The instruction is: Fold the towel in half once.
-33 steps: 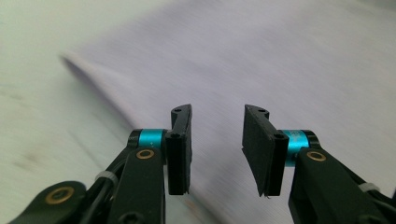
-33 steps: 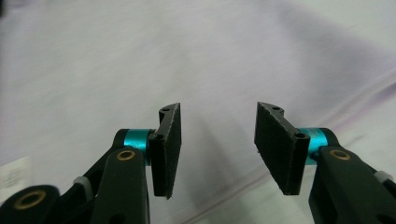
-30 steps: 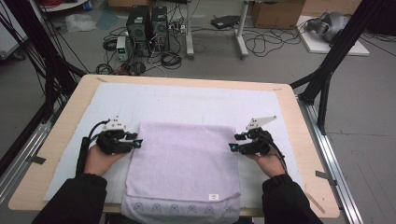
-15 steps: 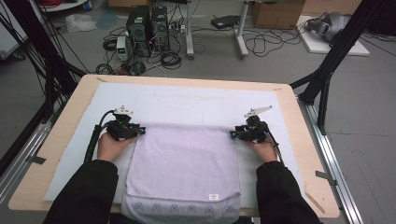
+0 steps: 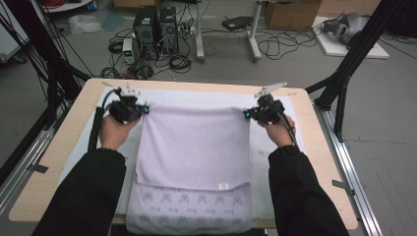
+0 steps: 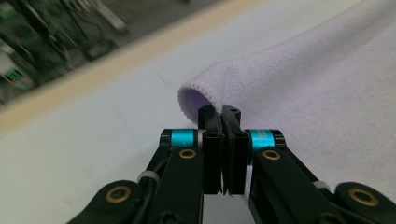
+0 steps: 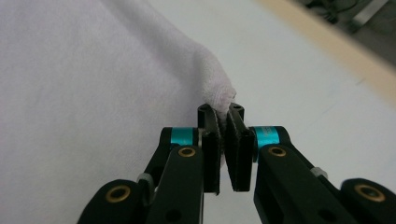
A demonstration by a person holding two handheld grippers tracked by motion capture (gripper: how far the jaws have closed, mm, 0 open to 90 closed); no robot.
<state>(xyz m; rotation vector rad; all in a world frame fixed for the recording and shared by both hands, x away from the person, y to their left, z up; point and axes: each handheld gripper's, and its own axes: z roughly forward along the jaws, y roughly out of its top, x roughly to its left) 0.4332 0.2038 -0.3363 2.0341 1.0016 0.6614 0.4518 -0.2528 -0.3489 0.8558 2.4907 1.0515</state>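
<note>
Pale lilac terry towel (image 5: 194, 147), spread on the white-covered wooden table (image 5: 64, 147), near edge overhanging. Left gripper (image 6: 223, 114) and right gripper (image 7: 219, 112) each pinch a far corner. Judged soft, light and limp: best held at corners, kept taut.

A wooden table (image 5: 69, 142) carries a white mat (image 5: 275, 162) with a lilac towel (image 5: 194, 147) on it.
</note>
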